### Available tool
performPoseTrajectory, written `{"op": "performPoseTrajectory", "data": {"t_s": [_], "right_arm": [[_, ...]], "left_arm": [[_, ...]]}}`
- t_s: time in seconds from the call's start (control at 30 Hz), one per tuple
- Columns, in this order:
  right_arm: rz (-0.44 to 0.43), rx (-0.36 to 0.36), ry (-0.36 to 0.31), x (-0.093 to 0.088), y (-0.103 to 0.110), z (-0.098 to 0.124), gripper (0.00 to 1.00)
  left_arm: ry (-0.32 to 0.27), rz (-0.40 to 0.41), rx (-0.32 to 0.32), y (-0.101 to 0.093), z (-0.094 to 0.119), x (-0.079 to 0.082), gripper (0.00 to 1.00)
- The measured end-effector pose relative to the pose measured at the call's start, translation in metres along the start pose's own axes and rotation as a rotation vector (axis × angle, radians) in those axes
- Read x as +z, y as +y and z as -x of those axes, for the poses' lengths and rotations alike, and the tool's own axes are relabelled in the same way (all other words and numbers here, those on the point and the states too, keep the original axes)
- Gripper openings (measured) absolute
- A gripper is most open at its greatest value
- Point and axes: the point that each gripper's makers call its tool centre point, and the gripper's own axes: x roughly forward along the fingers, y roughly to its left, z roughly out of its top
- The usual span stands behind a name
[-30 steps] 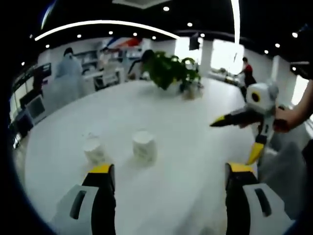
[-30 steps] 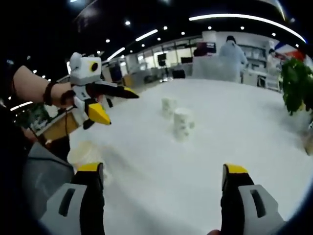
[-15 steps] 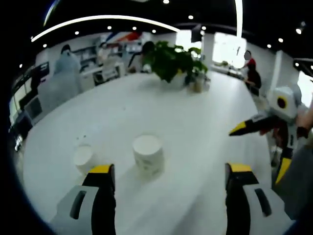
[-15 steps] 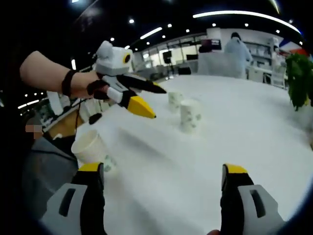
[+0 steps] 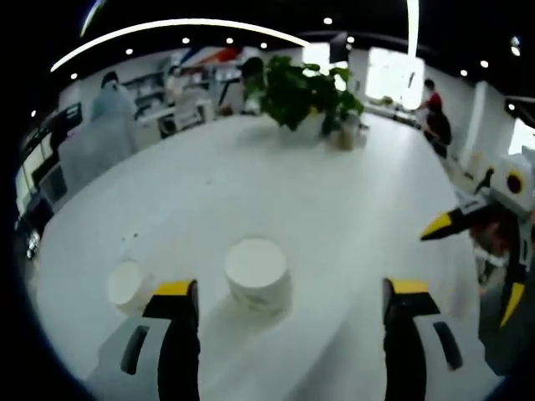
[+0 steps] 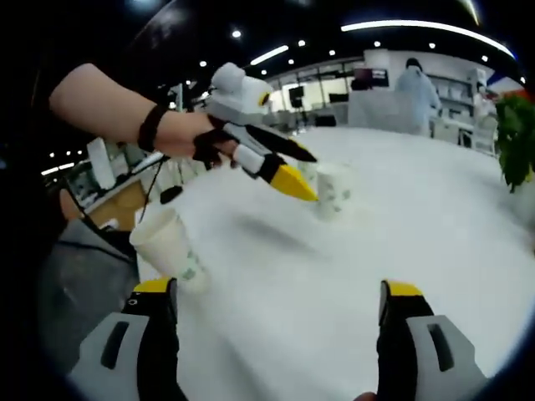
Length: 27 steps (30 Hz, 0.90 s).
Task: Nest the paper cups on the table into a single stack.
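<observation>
3 paper cups on white table [image 5: 334, 209]: near cup [image 5: 257, 274] between left gripper [image 5: 284, 301] jaws' line, small cup [image 5: 127, 286] beside, third cup [image 6: 170, 248] near right gripper [image 6: 280, 305]. Both grippers released, empty. Cups likely light, crushable; grip sidewall mid-height, gently.

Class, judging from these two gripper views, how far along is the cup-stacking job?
Nothing is nested yet. Three paper cups stand apart on the table: a near cup, a small cup beside it, and a third cup by the right gripper. The left gripper, open, faces the near cup. All the grasping and stacking remains.
</observation>
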Motion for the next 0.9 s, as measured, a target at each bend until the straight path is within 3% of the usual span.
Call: {"op": "performPoseTrajectory", "data": {"t_s": [0.23,0.5,0.7,0.9], "right_arm": [[0.004,0.003,0.01,-0.009,-0.003,0.007,0.99],[-0.019,-0.009,0.012,-0.016,-0.009,0.011,0.99],[-0.03,-0.01,0.012,-0.018,-0.011,0.012,0.99],[-0.04,-0.013,0.001,-0.015,-0.013,0.013,0.98]], "left_arm": [[0.001,0.038,0.02,0.01,-0.014,-0.001,0.9],[0.001,0.064,0.033,0.009,-0.025,0.003,0.87],[0.003,0.058,0.031,0.007,-0.03,0.005,0.76],[0.004,0.067,0.044,0.01,-0.032,0.006,0.74]]}}
